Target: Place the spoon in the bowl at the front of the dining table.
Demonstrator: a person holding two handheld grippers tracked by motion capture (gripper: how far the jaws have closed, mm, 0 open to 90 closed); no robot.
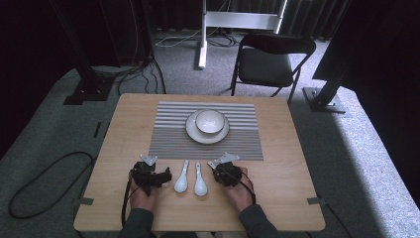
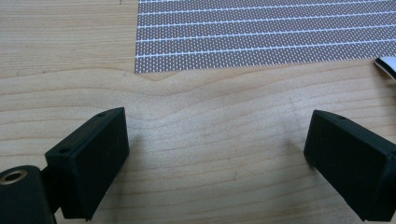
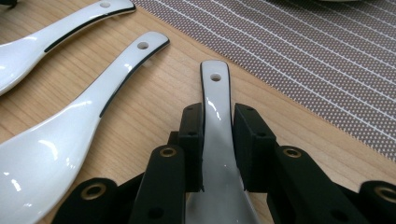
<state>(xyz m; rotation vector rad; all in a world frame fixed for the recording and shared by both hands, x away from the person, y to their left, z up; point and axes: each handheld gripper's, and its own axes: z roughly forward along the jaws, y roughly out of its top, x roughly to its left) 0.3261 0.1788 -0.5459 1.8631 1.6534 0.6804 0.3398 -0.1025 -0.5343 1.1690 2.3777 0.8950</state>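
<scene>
Right gripper [image 3: 218,140] clamps spoon [image 3: 216,107]; bowl [image 1: 210,121] sits on plate [image 1: 192,132].

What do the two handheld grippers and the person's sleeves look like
Both the left gripper and the right gripper are black, each topped by a grey three-cornered plate, with a black cable trailing back. Their jaws end in blocky black pads on arms with brass-ringed holes. The sleeves are dark grey.

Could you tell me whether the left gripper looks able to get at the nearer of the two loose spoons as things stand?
Probably yes: the left gripper is open beside the nearer spoon, with bare table between its jaws.
</scene>
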